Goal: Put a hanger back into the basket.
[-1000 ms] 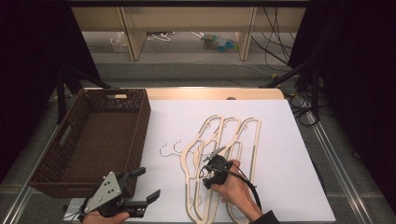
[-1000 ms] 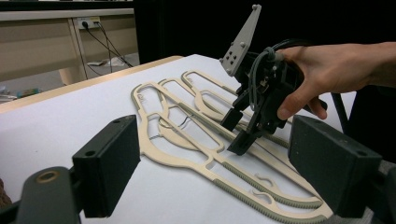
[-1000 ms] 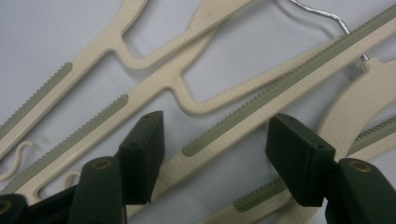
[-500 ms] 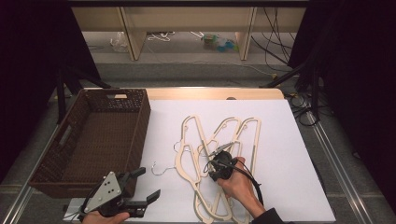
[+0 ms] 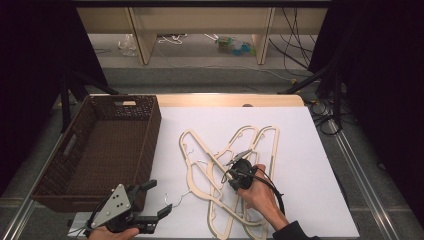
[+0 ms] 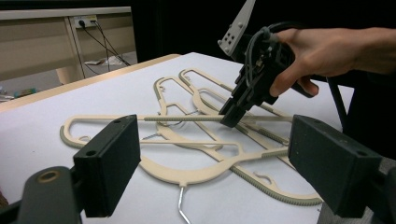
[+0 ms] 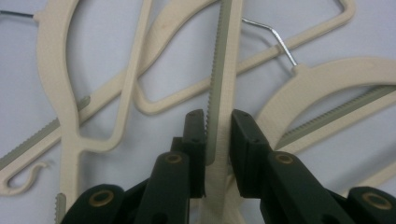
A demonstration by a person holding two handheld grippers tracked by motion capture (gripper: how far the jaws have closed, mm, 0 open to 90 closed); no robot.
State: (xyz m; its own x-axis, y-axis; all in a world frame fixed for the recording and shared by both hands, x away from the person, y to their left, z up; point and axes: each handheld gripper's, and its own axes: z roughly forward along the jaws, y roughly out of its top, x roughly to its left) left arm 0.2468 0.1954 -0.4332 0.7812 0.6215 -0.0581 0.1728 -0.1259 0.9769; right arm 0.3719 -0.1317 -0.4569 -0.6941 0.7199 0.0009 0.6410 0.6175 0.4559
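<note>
Three cream hangers lie overlapping on the white table. My right gripper is shut on the ribbed bar of the leftmost hanger. Its jaws have just been closing, and the bar now sits pinched between the pads, as the right gripper view shows. The left gripper view shows the same grip on the bar. The other two hangers rest partly under it. My left gripper stands open and empty at the front left, its jaws wide apart.
A brown wicker basket stands at the table's left, just behind the left gripper. A wire hook of one hanger points toward the left gripper. Bare table lies right of the hangers. Shelving and cables sit on the floor beyond.
The right gripper's jaws closed onto the hanger's bar, and that hanger swung left toward the basket. The left gripper stayed where it was.
</note>
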